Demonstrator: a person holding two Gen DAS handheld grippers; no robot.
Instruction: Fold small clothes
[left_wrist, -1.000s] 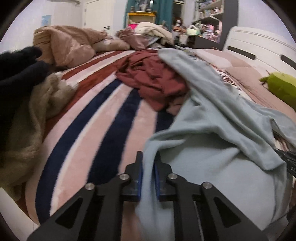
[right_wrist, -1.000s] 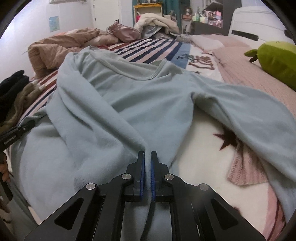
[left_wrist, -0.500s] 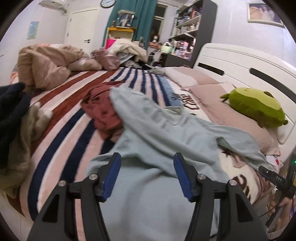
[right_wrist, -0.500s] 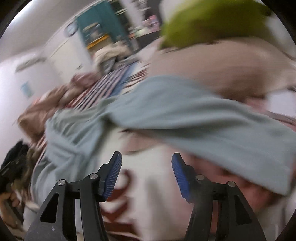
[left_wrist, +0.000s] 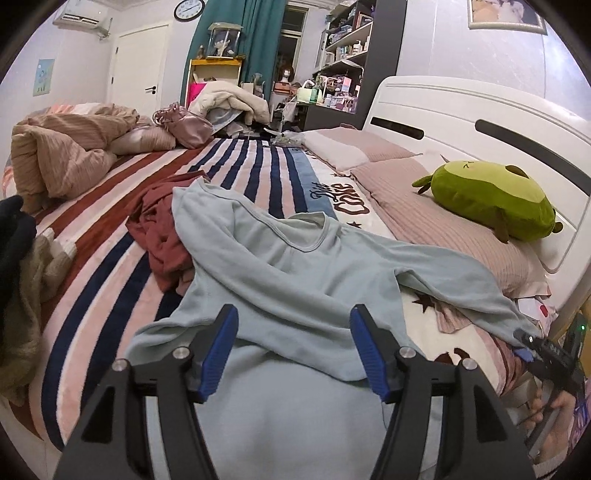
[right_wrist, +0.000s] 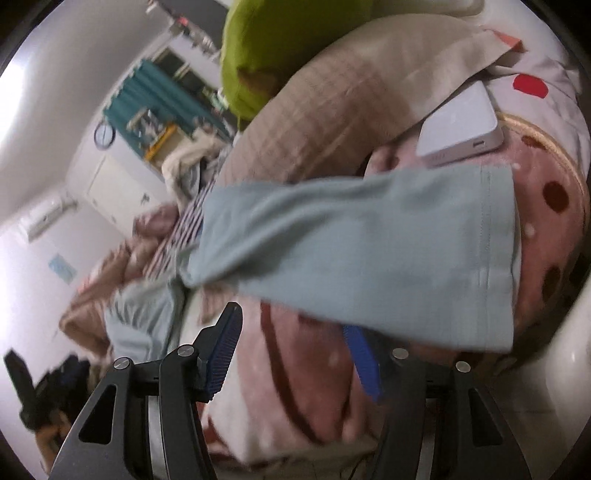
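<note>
A pale blue long-sleeved top (left_wrist: 295, 266) lies spread across the striped blanket (left_wrist: 110, 280) on the bed, neckline toward 12 o'clock and its body running down to 6 o'clock under the left gripper (left_wrist: 293, 347). The left gripper's jaws stand released and wide apart above the top's lower body, with no cloth between the blue pads (left_wrist: 218, 354). One sleeve of the top stretches toward 3 o'clock, over the star-printed sheet, and ends near the right gripper (left_wrist: 532, 350), seen at the edge of the left view at about 4 o'clock.

In the right wrist view, which is tilted and blurred, the sleeve (right_wrist: 369, 254) crosses the frame from 9 to 3 o'clock, its hemmed cuff at 3 o'clock. The right gripper (right_wrist: 295, 347) has its jaws released as well; the sleeve's lower edge overlaps the tip of the right-hand pad, and I cannot tell whether they touch.

A dark red garment (left_wrist: 162, 229) sits crumpled just beside the top at 10 o'clock, partly under its shoulder. A green plush toy (left_wrist: 487, 199) rests on the pink pillow (left_wrist: 424, 218) at 2 o'clock. A white flat box (right_wrist: 458, 129) lies by the pillow (right_wrist: 332, 110) in the right view.
</note>
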